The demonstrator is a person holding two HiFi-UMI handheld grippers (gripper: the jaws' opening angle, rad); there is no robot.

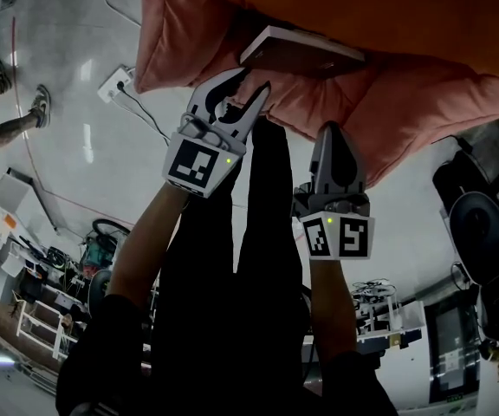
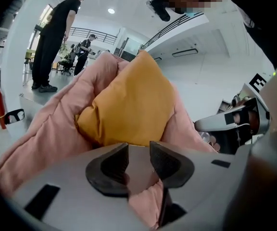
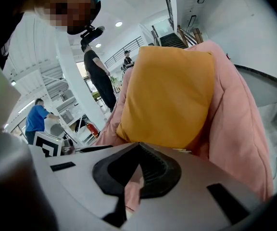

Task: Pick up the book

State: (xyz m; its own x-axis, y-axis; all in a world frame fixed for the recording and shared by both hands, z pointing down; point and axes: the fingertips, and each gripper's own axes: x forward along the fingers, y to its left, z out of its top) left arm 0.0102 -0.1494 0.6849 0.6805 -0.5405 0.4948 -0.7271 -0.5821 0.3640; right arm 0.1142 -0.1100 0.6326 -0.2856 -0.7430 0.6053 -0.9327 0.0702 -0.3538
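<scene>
A big pink duvet [image 1: 423, 102] is lying bunched across the far side of the scene, and an orange pillow [image 1: 388, 7] is resting on top of it. The person is standing just in front of it in black trousers [image 1: 232, 258], reaching both arms forward with the forearms bare below black sleeves. The two arms are running almost parallel and both tools are pointing at the bedding. The left gripper [image 1: 251, 80] is reaching farther than the other. Its claw is released, the two dark pads are standing apart, and nothing is being pinched, with only duvet fabric and a brownish surface showing in the gap. The right gripper [image 1: 332, 130] is hanging a little nearer and to the right, over the near fold of the duvet. Its claw is clenched, with the tips meeting in a point and nothing being caught between them. The book [image 1: 301, 52] is lying flat on the duvet at the pillow's near edge, just beyond the left gripper's tips and untouched by either claw. Any print on its brownish cover is too small to read. Each gripper is carrying a marker cube, the left [image 1: 196, 165] and the right [image 1: 338, 235], showing black-and-white square patterns rather than words. A white power strip [image 1: 115, 83] is sitting on the floor to the left.
</scene>
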